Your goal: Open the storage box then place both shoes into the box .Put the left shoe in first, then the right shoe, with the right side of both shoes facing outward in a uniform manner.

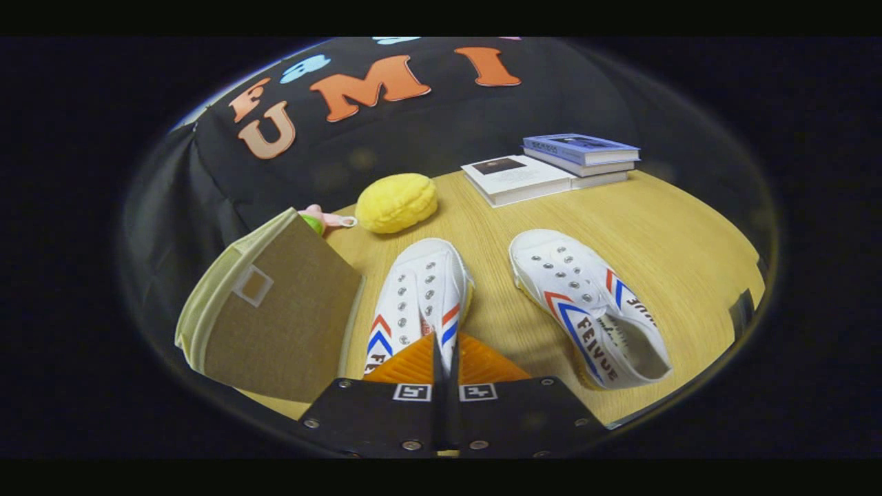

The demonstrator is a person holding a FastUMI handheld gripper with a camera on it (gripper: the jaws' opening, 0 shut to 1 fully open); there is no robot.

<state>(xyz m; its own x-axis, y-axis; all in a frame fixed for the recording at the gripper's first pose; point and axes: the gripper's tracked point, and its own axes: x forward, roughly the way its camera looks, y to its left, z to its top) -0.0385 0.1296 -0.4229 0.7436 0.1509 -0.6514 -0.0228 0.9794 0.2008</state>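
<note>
Two white canvas shoes with red and blue chevrons lie on the wooden table (661,227), toes pointing away from me. The left shoe (422,293) is straight ahead, and its rear collar runs in between my fingertips. My gripper (444,362) is shut, with the fingers pressed together on that thin collar edge. The right shoe (586,303) lies apart to the right, angled, with its opening showing. The storage box (275,313), beige-brown fabric with a small label window, stands just left of the left shoe. I cannot tell from here whether it is open.
A yellow plush toy (396,202) lies beyond the left shoe, with a small pink and green toy (320,220) behind the box. Books (551,169) are stacked at the far right of the table. Black cloth walls the booth behind.
</note>
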